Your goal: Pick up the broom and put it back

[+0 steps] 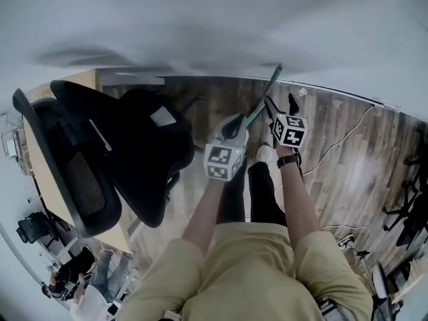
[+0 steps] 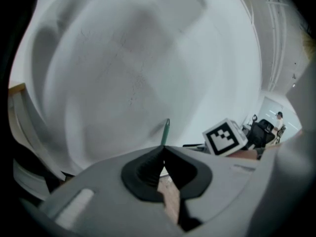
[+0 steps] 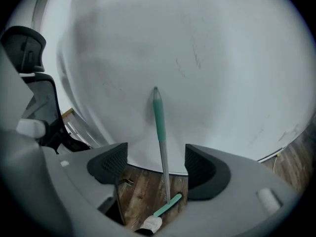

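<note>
Plainly, the right gripper (image 3: 157, 161) has its jaws spread wide with nothing pressed between them. The broom (image 3: 159, 122) shows through that gap, standing free beyond them, its grey-and-green handle leaning with its tip against the white wall (image 3: 207, 58) and its green head down on the wooden floor (image 3: 140, 191). The left gripper (image 2: 163, 151) has its jaws brought together at the tips and empty, the broom's green tip showing just above them against the wall, while a black office chair (image 1: 134, 146) stands off to the person's left.
</note>
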Motion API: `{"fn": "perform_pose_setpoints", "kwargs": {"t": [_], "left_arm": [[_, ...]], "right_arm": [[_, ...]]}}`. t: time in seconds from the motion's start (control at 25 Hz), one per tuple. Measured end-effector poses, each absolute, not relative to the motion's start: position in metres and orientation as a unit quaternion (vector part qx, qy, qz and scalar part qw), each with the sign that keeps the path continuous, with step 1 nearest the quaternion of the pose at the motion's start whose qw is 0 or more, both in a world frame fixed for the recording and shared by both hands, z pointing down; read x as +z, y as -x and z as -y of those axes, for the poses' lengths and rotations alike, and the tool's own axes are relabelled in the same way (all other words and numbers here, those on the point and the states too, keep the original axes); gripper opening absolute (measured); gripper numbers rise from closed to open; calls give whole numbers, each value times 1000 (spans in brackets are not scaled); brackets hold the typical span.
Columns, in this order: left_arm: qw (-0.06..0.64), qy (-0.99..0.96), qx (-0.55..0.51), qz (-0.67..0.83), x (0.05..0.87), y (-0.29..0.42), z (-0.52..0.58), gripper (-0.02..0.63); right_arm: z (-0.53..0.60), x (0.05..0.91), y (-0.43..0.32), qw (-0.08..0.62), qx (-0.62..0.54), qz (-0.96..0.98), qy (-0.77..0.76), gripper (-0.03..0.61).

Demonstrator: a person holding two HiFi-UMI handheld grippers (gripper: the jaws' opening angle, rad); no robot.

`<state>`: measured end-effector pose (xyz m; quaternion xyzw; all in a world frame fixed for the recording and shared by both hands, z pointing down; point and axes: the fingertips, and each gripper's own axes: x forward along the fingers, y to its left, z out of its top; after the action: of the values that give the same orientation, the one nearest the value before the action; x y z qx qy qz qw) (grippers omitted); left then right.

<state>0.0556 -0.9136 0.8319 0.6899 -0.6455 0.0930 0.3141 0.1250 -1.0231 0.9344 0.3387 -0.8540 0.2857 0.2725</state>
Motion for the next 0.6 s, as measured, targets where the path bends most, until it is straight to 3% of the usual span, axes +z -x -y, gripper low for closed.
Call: {"fn": "perform_pose_setpoints", "kwargs": {"t": [0.12,0.48,0.6], "left_arm": [[302,-690,83,652,790,-56,914,2],[218,-697,36,682,638,-47,934,2],[185,-707,28,682,590,-55,939,2]], "right_arm": [[1009,875,-142,254,269,863,-345,325],[1000,660,-151,144,190,908,-344,29],[998,598,-153,100,160,926,-328,6]]}}
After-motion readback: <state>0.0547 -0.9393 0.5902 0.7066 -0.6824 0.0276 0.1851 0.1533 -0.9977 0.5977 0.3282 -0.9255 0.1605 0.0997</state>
